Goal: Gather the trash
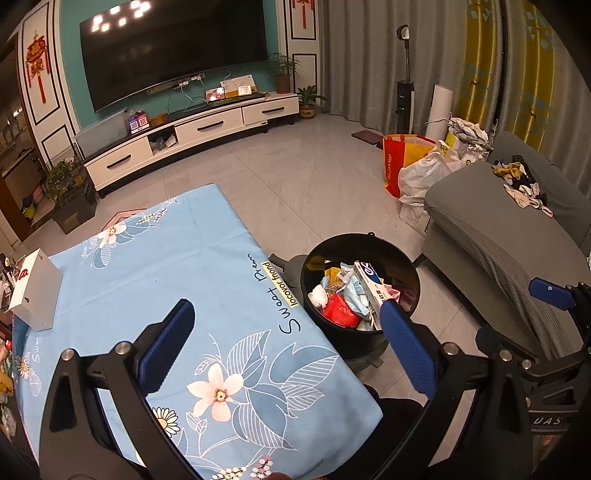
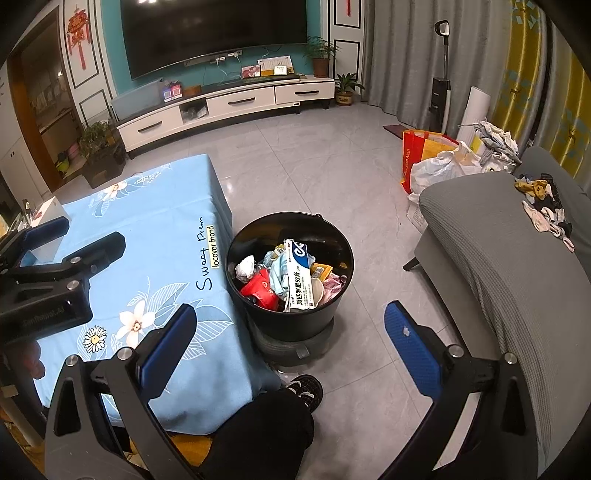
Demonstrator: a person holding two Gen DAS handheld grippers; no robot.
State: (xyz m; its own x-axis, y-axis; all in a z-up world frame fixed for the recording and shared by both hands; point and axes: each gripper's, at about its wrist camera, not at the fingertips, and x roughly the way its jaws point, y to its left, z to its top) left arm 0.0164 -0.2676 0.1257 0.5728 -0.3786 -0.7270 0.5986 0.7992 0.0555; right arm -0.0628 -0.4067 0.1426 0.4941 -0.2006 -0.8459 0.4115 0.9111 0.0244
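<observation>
Table [image 2: 155,221], left: white box [image 1: 35,291] on its far left corner. Bin [image 2: 290,273], on the floor just right of the table, standing on a low round base [image 2: 295,347]; inside, a long carton [image 2: 299,273] lying over crumpled wrappers. Sofa [image 2: 498,258], right of the bin: socks [image 2: 546,206] on its far end. Bags [image 2: 439,162] on the floor behind the sofa. TV cabinet [image 2: 229,103] along the far wall

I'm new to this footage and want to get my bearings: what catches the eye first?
The round black plastic bucket on the grey tiled floor, heaped with wrappers and a white-and-blue medicine box, beside the table under a light blue floral cloth. Both grippers, left and right, hang open and empty. Behind, a large dark television fills the teal wall.
</observation>
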